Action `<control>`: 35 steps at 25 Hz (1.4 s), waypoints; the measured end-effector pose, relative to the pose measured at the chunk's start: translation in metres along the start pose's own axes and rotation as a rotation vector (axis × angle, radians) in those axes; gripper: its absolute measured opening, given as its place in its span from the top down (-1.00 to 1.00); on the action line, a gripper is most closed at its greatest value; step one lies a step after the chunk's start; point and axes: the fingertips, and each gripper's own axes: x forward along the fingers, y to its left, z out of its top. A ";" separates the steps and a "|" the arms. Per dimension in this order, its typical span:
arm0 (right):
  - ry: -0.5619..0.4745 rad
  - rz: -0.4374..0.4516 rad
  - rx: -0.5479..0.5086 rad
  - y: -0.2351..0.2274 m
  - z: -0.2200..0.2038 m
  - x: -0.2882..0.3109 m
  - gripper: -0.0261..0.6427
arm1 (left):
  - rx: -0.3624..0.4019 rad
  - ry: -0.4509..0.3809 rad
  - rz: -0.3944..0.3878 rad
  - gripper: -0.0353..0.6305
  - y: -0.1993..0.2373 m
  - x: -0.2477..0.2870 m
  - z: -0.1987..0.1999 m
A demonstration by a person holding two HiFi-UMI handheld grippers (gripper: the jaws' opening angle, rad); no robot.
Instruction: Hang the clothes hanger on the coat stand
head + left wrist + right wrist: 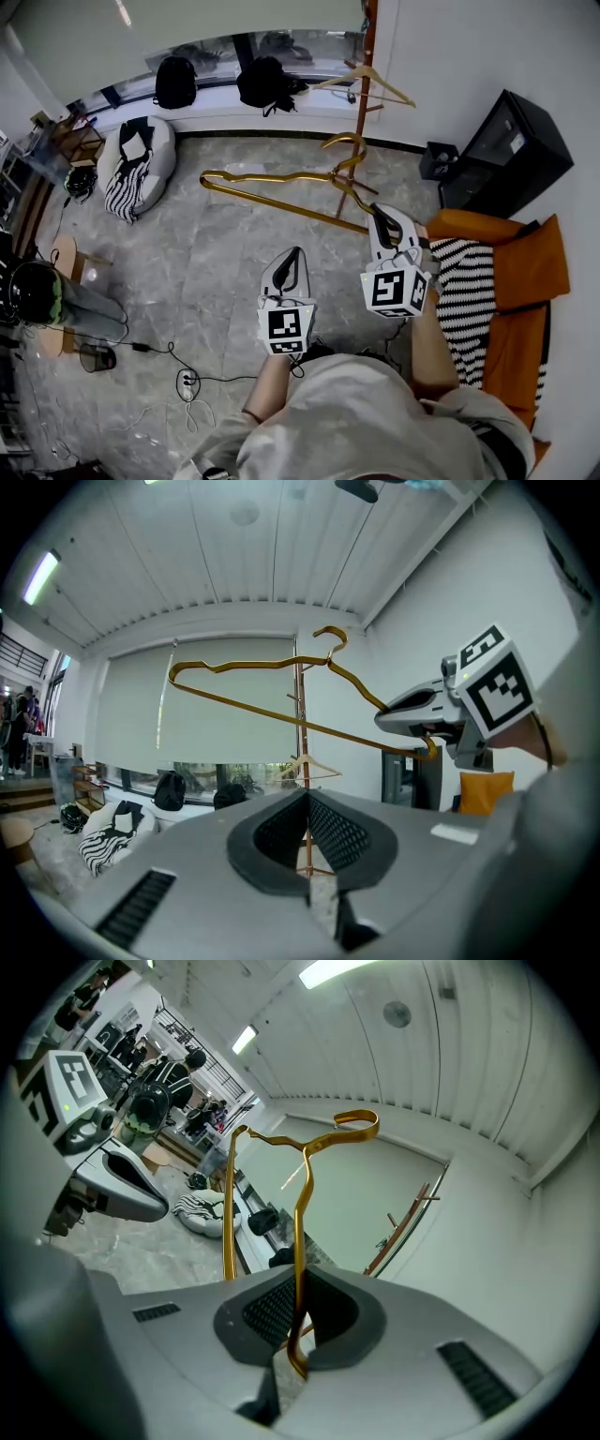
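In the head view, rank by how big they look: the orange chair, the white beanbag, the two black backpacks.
1. Orange chair, though nearest the camera.
2. White beanbag.
3. Left backpack and right backpack: about alike.

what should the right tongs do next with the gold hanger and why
Probably carry the gold hanger toward the coat stand and raise its hook to peg height. The right tongs are shut on one shoulder end, and the hook hangs in the air apart from the stand.
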 end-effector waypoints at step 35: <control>0.062 -0.081 0.012 -0.091 -0.029 0.245 0.91 | 0.017 0.025 -0.115 0.87 0.104 0.245 0.011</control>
